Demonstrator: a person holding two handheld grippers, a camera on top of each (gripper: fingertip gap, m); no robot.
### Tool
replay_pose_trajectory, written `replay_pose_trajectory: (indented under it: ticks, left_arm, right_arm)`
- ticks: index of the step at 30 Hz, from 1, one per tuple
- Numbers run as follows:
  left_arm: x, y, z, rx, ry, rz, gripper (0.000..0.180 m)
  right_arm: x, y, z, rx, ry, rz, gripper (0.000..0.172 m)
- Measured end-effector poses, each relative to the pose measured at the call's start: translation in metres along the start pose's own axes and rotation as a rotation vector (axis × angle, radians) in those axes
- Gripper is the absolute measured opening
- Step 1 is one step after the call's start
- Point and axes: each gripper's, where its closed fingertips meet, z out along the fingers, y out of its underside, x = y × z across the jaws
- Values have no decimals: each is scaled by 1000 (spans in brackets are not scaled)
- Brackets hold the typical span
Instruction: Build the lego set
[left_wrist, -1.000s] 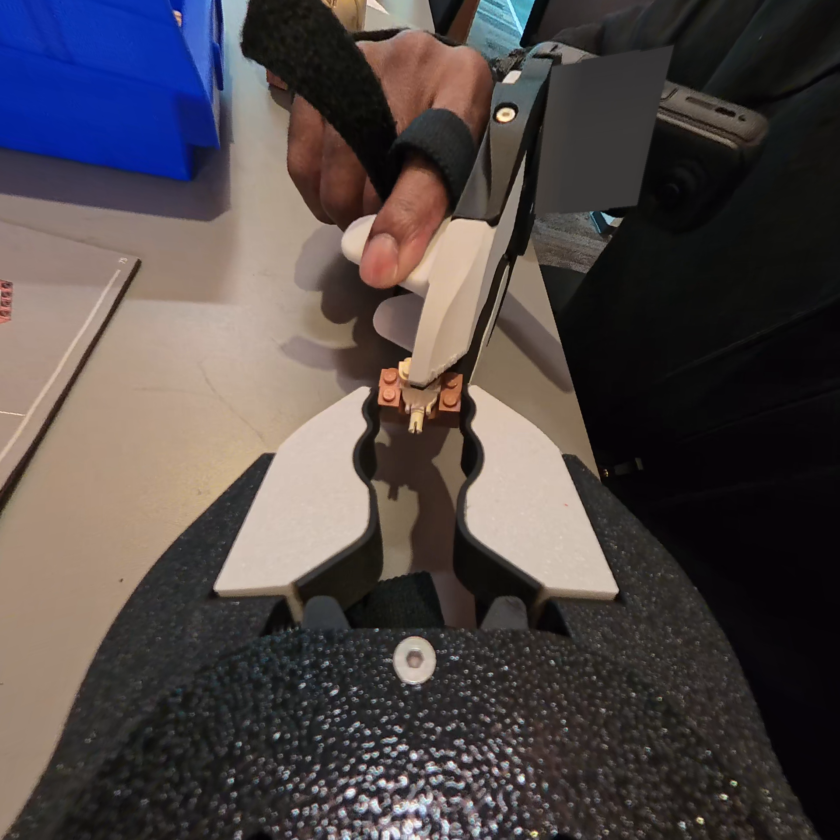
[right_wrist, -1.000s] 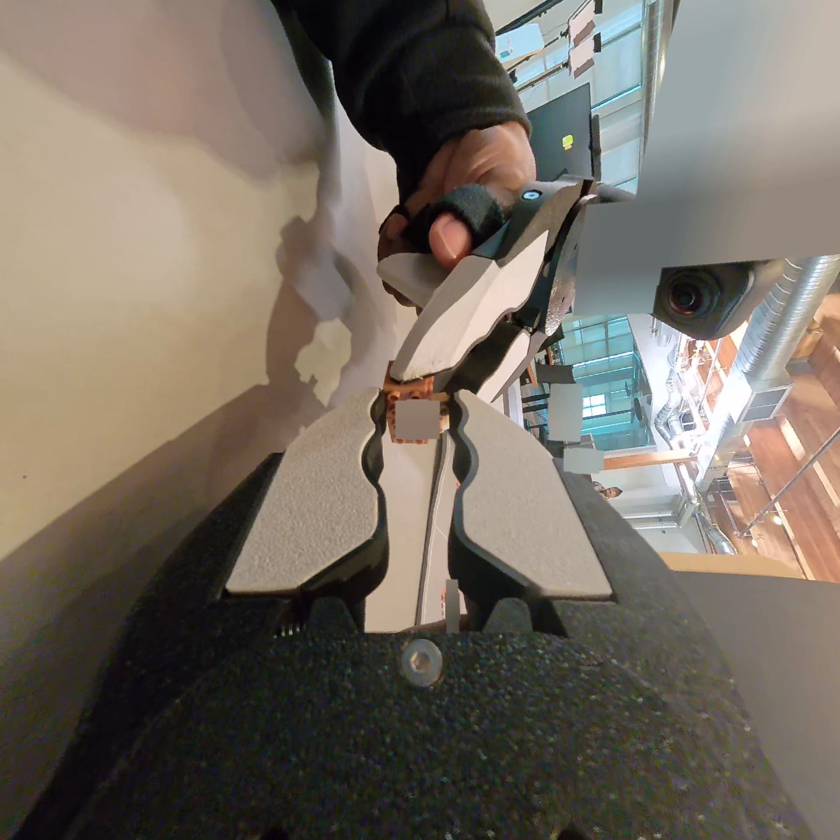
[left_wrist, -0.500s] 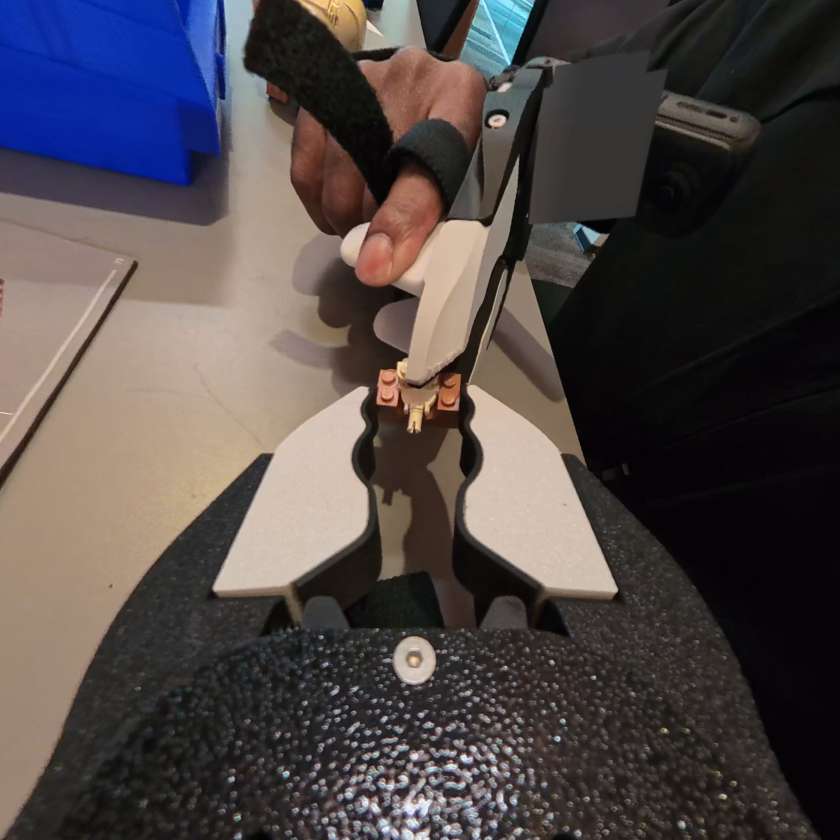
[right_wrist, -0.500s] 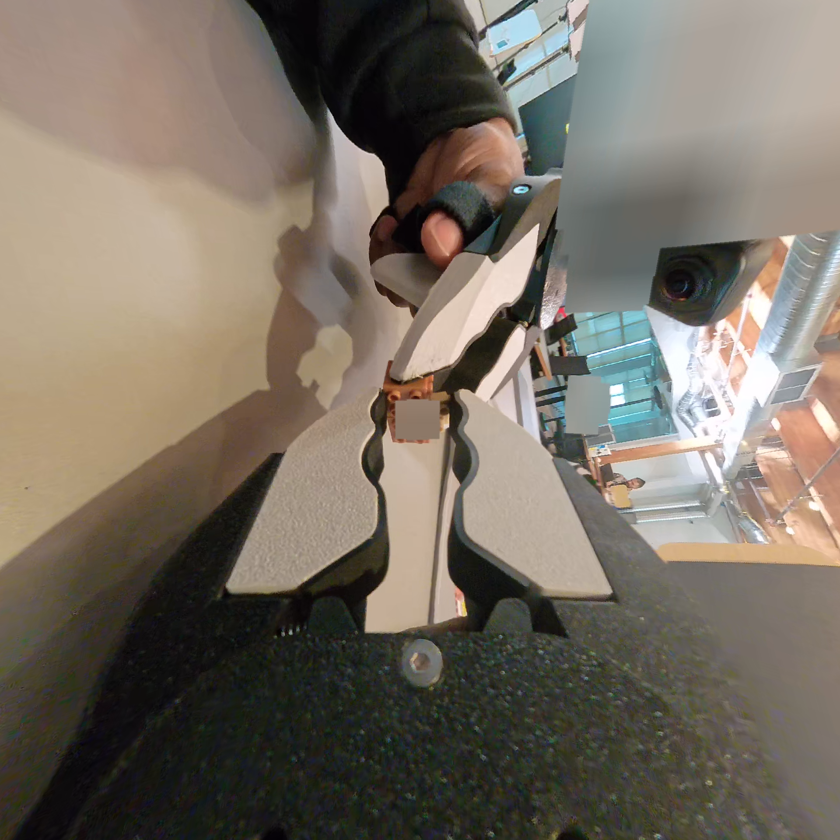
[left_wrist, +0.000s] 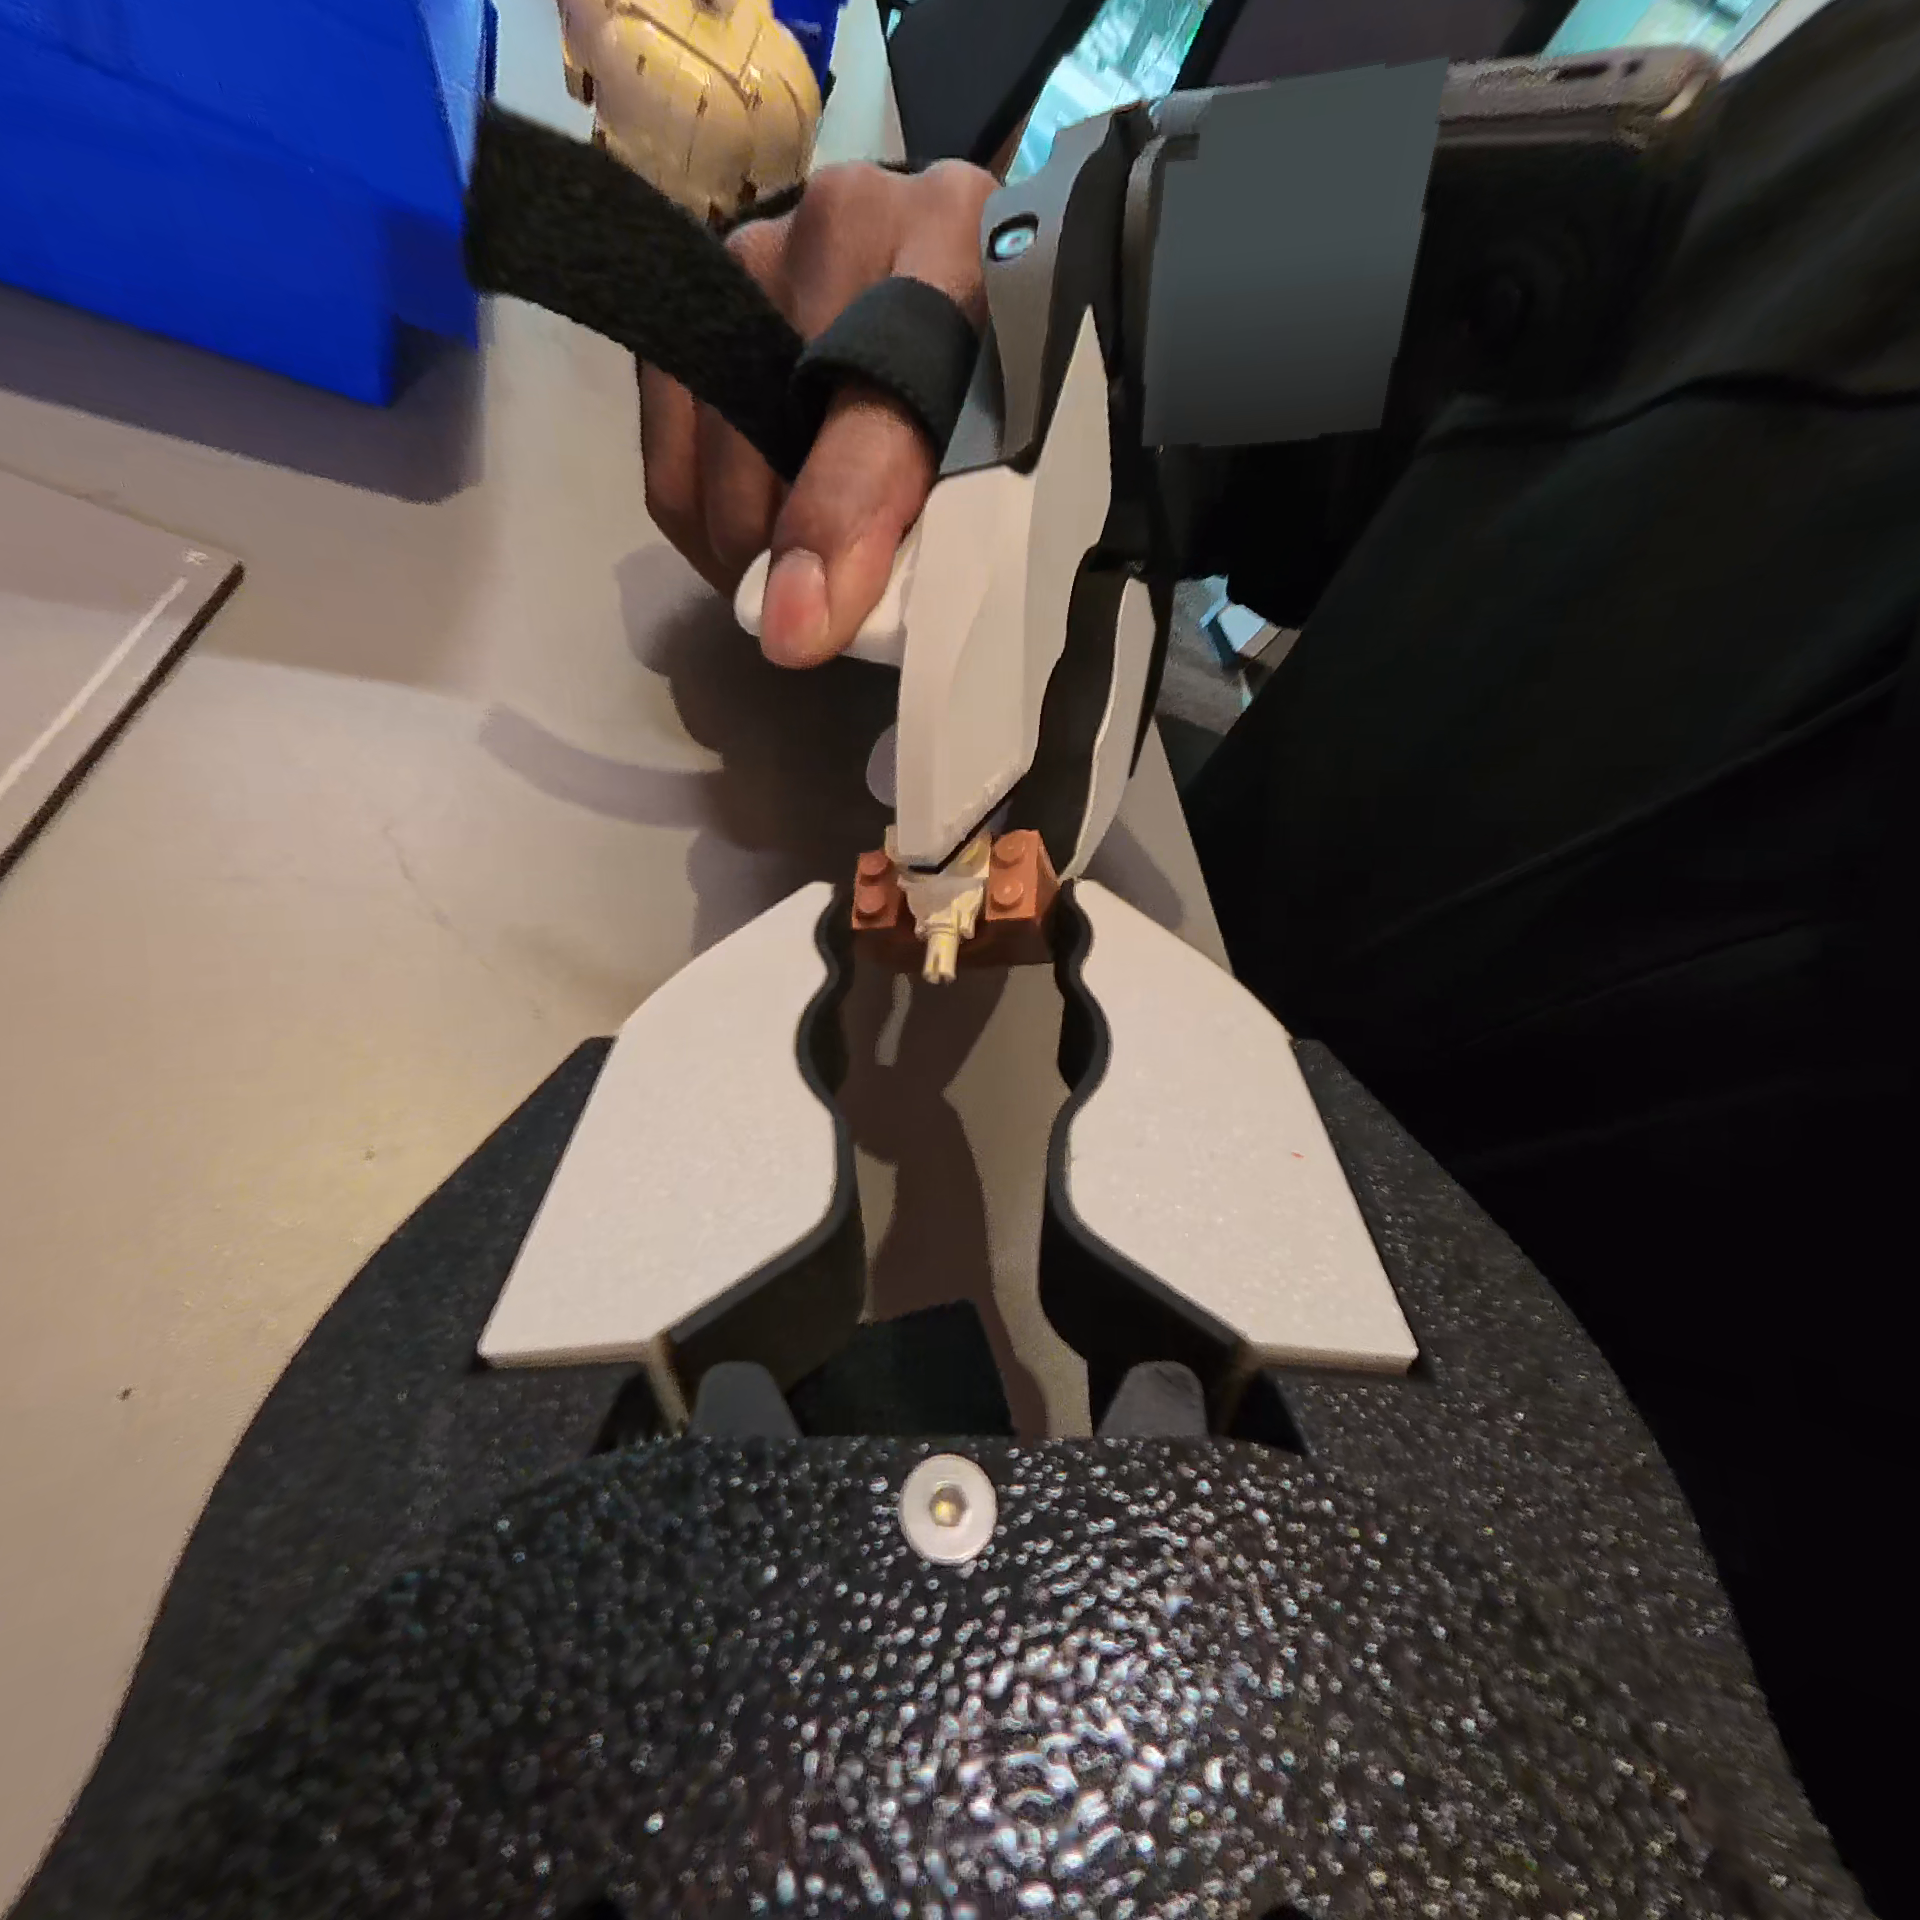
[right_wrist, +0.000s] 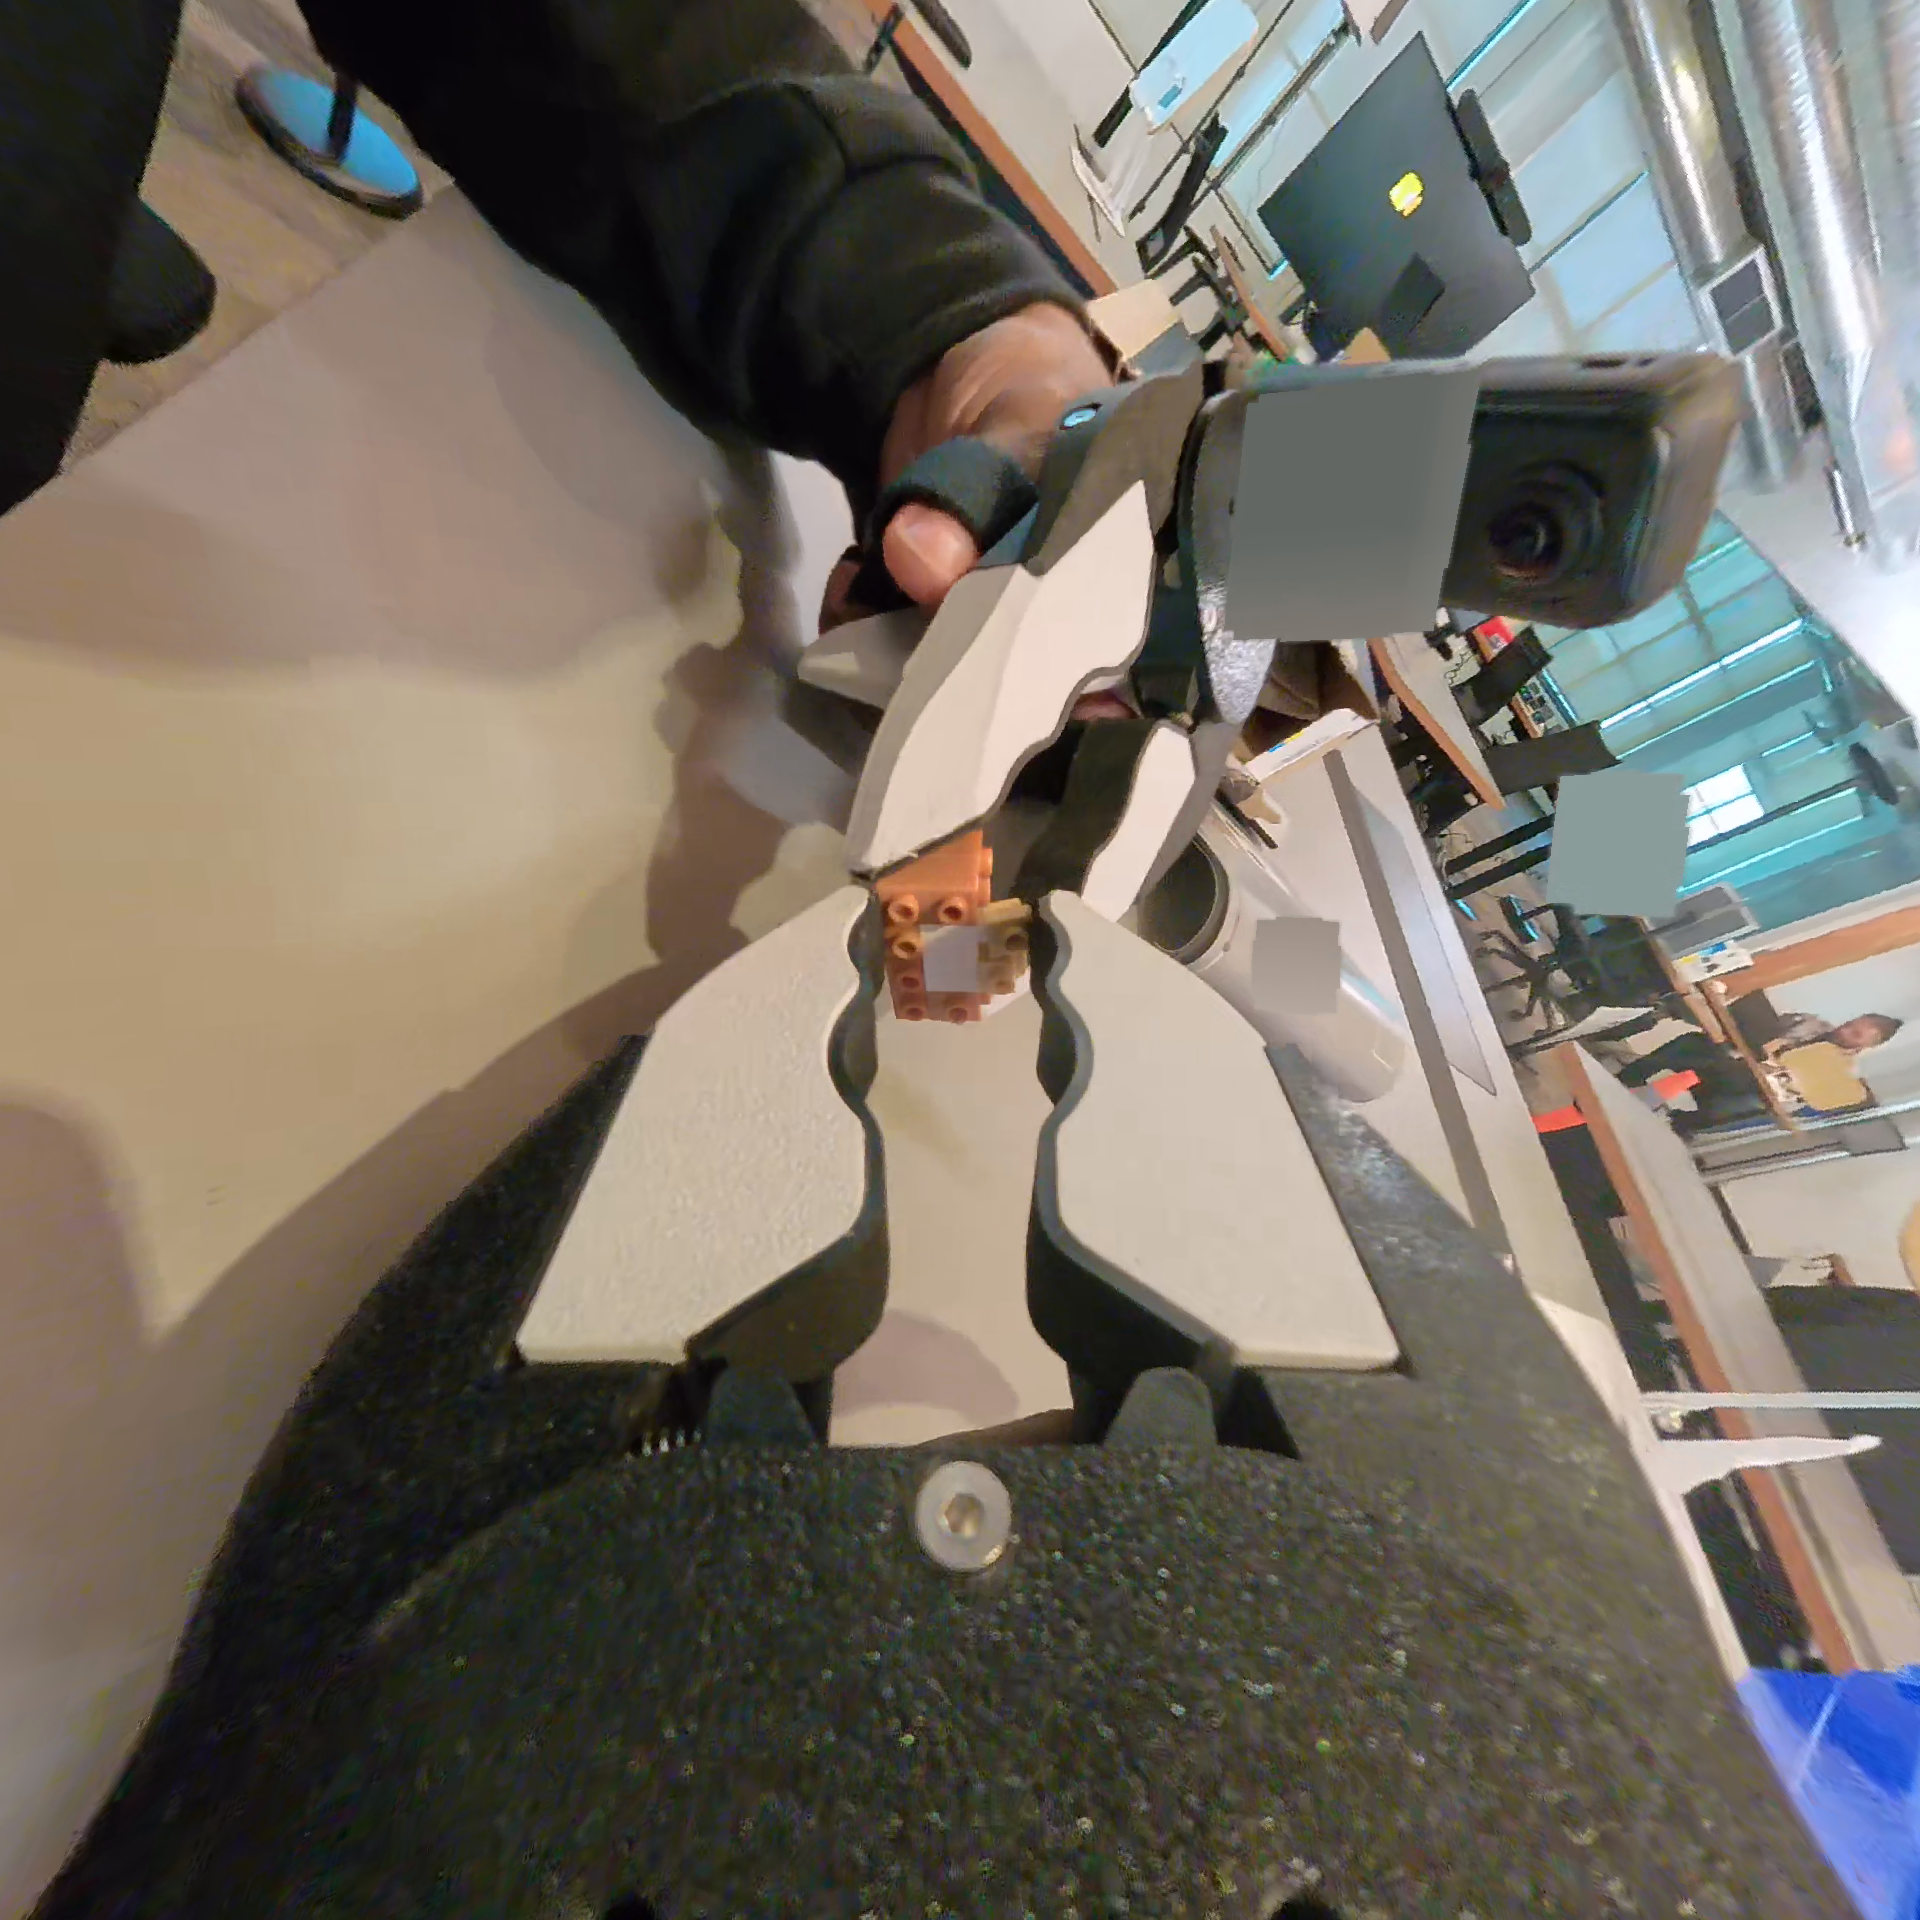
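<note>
a: where's the brick, and what has it?

b: the brown studded brick (left_wrist: 951, 902) is up off the table (left_wrist: 312, 935), between the tips of my left hand-held gripper (left_wrist: 951, 914). both pads press its short ends, jaws narrowed to the brick's width. my right hand-held gripper (right_wrist: 951, 961) meets it from above the brick, closed down on the small tan piece (left_wrist: 943, 914) sitting on the brick's studs.

a: how will it handle?

b: i'd judge it light, stiff and hard, with smooth plastic sides that could slip or twist under the pads. the tan piece looks thin, with a little peg sticking out toward me, likely the fragile part.

a: where to hold?

b: flat on the brick's end faces, as now; the tan piece by its body, not the peg.
</note>
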Motion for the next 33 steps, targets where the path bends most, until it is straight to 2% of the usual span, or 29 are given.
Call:
replay_pose_trajectory:
  ticks: [10, 22, 33]
  left_arm:
    - [0, -14, -1, 114, 36, -24, 36]
    - [3, -1, 7, 8, 23, -11, 35]
    - [9, 15, 15, -95, 41, -26, 35]
  right_arm:
    - [13, -3, -7, 19, 54, 33, 26]
    - [-3, -2, -7, 4, -30, -13, 26]
    - [-23, -2, -6, -11, -166, 29, 26]
